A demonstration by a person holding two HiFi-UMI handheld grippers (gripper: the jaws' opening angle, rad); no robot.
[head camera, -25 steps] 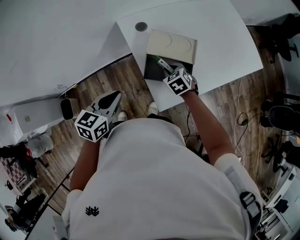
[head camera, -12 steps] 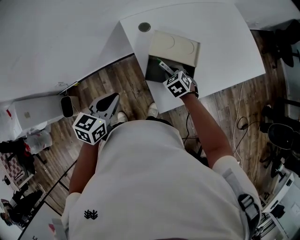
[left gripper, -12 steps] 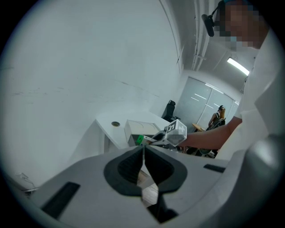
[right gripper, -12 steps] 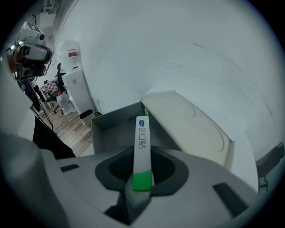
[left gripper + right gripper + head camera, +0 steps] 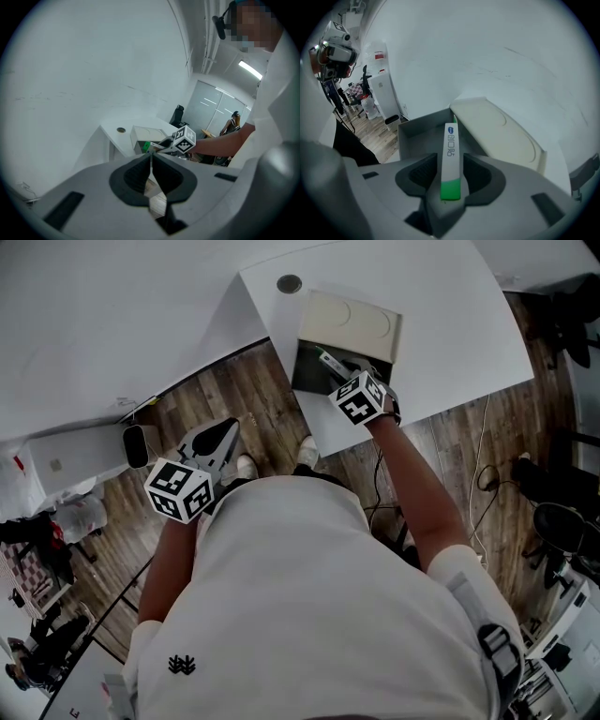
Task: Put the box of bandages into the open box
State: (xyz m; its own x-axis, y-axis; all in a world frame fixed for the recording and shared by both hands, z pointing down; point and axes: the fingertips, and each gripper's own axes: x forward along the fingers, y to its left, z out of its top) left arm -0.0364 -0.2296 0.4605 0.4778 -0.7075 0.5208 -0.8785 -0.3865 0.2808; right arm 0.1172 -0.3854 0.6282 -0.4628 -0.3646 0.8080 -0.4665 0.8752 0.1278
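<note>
The box of bandages (image 5: 451, 154) is a thin white carton with a green end. It stands on edge between the jaws of my right gripper (image 5: 451, 163), which are opening, with a slim gap at each pad. It points into the open box (image 5: 417, 125), a dark-lined tray with its cream lid (image 5: 497, 133) folded back. In the head view my right gripper (image 5: 339, 373) hovers over the open box (image 5: 309, 382) on the white table (image 5: 441, 324). My left gripper (image 5: 220, 439) hangs shut and empty above the floor, left of the table.
A round grommet (image 5: 289, 283) sits in the table behind the lid. A dark bin (image 5: 137, 448) and a white cabinet (image 5: 66, 465) stand on the wooden floor at the left. Cables (image 5: 487, 474) and chairs crowd the floor at the right.
My right gripper with the bandage box has edged slightly farther over the open box. The left gripper has barely moved.
</note>
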